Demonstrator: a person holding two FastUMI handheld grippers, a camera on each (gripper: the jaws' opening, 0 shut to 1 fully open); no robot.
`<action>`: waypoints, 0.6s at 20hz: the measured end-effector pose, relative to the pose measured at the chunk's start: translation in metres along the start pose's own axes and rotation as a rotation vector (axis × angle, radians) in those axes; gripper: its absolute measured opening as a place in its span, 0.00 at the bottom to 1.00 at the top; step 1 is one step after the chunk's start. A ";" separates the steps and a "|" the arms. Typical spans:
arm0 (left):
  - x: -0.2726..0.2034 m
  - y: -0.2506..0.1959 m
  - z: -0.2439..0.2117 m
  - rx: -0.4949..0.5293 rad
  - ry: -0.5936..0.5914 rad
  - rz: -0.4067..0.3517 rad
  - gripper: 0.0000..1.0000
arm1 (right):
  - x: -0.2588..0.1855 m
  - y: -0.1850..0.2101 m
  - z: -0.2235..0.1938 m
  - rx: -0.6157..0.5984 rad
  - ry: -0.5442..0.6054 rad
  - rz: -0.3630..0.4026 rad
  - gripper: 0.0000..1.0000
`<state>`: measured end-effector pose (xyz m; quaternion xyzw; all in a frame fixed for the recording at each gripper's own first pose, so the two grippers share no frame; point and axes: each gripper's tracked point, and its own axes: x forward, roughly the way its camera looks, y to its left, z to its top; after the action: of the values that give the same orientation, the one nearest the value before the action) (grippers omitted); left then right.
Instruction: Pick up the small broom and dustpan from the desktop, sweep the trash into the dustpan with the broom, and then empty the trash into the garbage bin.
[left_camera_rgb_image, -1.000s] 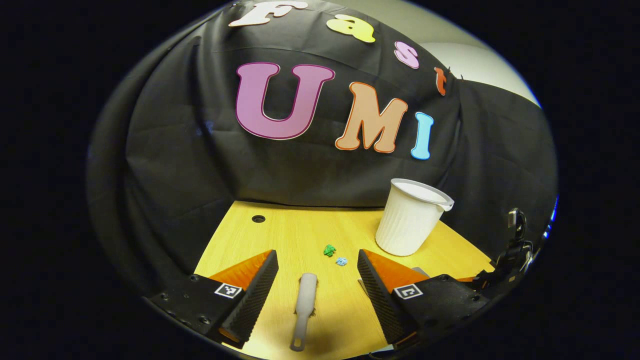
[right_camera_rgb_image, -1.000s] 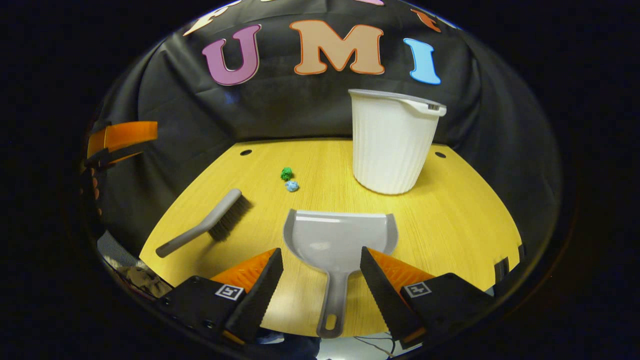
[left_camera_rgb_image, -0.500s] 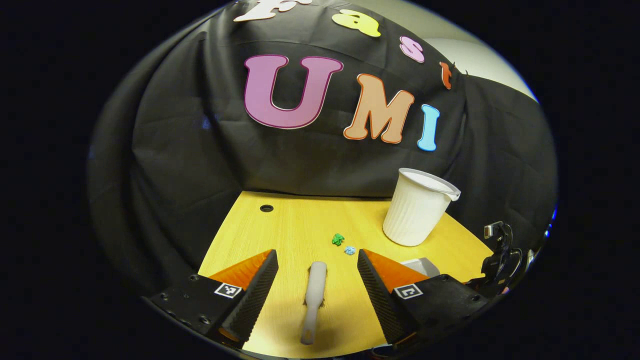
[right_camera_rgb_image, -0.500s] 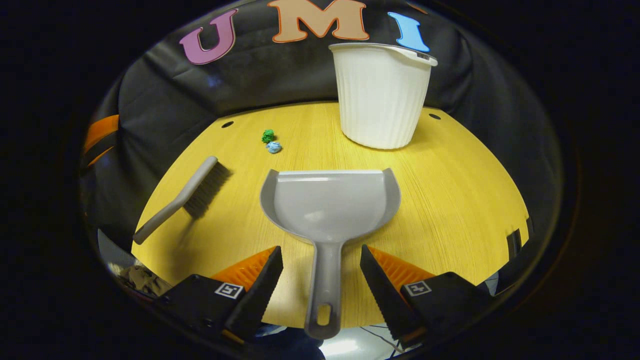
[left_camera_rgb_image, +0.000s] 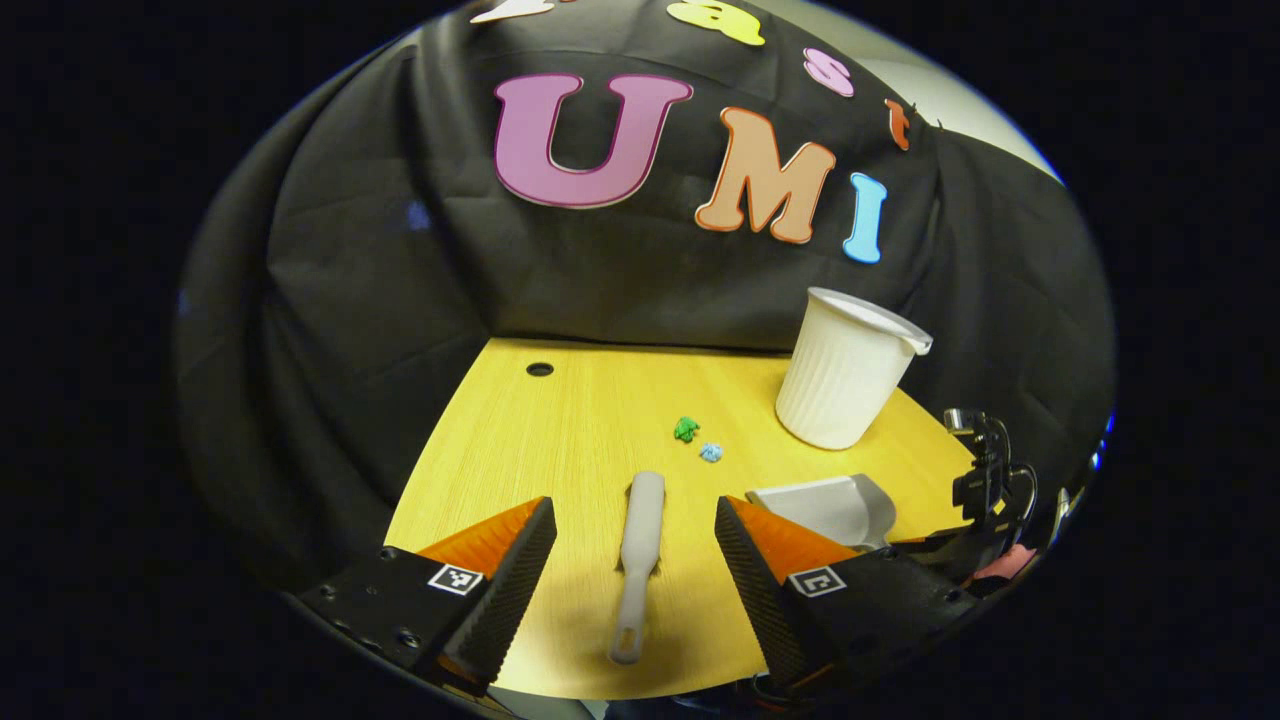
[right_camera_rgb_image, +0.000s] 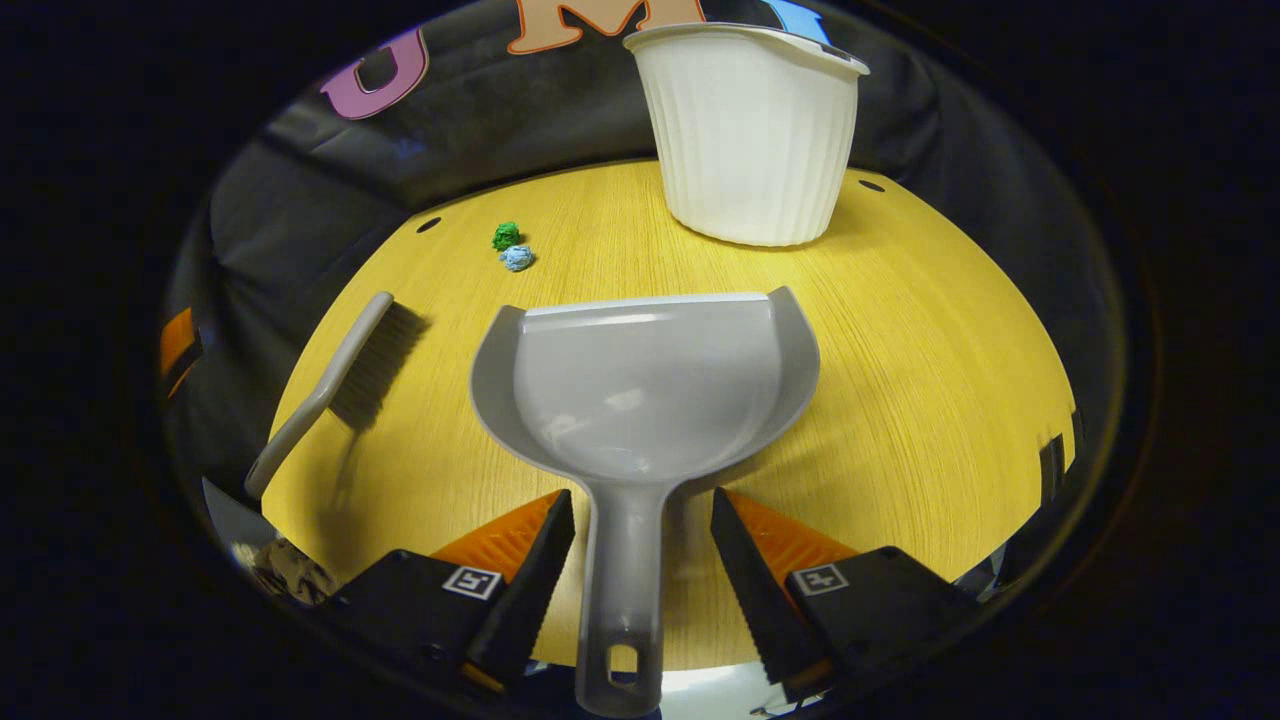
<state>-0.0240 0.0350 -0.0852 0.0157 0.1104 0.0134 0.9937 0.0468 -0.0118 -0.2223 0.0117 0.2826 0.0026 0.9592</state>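
- In the right gripper view, the dustpan (right_camera_rgb_image: 645, 385) looks much bigger now and fills the middle of the frame. Its handle now sits between the right gripper (right_camera_rgb_image: 640, 520) fingers, which are wide apart and not touching it.
- The garbage bin (right_camera_rgb_image: 748, 140) climbs to the top of the frame.
- In the left gripper view, the broom (left_camera_rgb_image: 637, 560) slides higher between the left gripper (left_camera_rgb_image: 635, 525) fingers.
- The dustpan (left_camera_rgb_image: 830, 505) now shows at lower right.

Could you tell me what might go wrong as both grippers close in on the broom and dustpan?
The right gripper straddles the dustpan handle, jaws open; closing off-centre could twist the pan. The broom lies between the open left gripper fingers; a bump might roll it. The scraps are light and could scatter.
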 end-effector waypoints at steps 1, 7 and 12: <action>0.001 0.001 -0.007 -0.002 0.022 0.003 0.94 | 0.001 0.000 0.002 0.001 -0.002 -0.001 0.82; 0.006 -0.007 -0.027 0.000 0.090 -0.009 0.94 | 0.009 0.002 -0.001 -0.035 0.036 -0.001 0.41; 0.016 -0.016 -0.049 0.029 0.175 -0.038 0.91 | 0.010 0.002 -0.002 -0.043 0.051 0.014 0.40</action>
<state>-0.0185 0.0211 -0.1372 0.0267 0.1974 -0.0055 0.9799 0.0543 -0.0100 -0.2293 -0.0070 0.3067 0.0156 0.9517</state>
